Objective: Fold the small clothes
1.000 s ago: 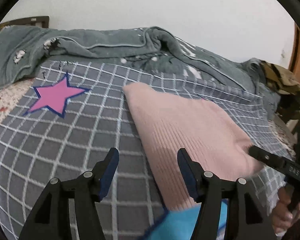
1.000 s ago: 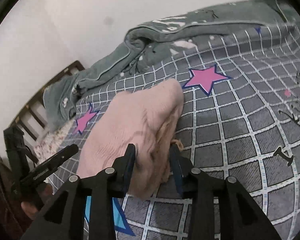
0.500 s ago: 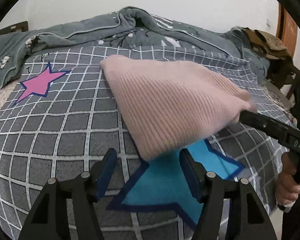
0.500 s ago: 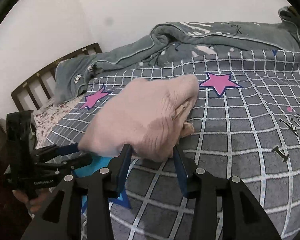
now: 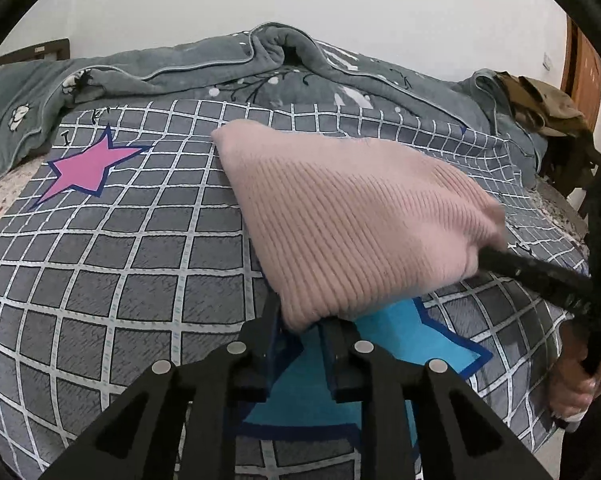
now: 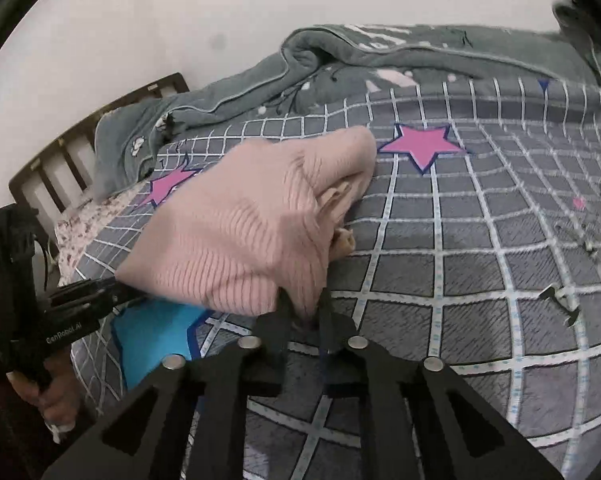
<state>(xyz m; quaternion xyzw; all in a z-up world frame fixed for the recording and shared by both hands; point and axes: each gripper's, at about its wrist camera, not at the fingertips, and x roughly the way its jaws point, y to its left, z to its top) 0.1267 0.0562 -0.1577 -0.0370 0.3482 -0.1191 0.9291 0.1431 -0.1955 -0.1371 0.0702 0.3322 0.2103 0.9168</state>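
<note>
- Item: pink ribbed knit garment [image 5: 352, 224], already doubled over, lying on the checked grey bedspread [image 5: 112, 264] of a bed; its near edge is raised off the cover above the blue star print [image 5: 412, 344].
- Left hand-held gripper [image 5: 298, 320]: jaws have just been closing and are now seen nearly together, pinched on the garment's near left corner.
- Right hand-held gripper [image 6: 303, 312]: jaws have likewise just been closing; a fold of knit at the near right corner is clamped between them.
- Governing relation: the garment extends forward and away from both grippers, its far end [image 6: 360, 140] resting on the bedspread beside a pink star print [image 6: 420, 146]. The held near edge runs across, from one gripper to the other; the long axis is judged to run from that edge toward the far tip.
- Nearer hand: neither; each holds its own corner of the same edge.
- Inner layer: a paler lining [image 6: 340, 220] is seen spilling out at the right side opening.
- Next move, as judged: the held edge would be carried forward over the far end, both corners kept level.
- Background: grey quilt [image 5: 204, 64] bunched along the wall.
</note>
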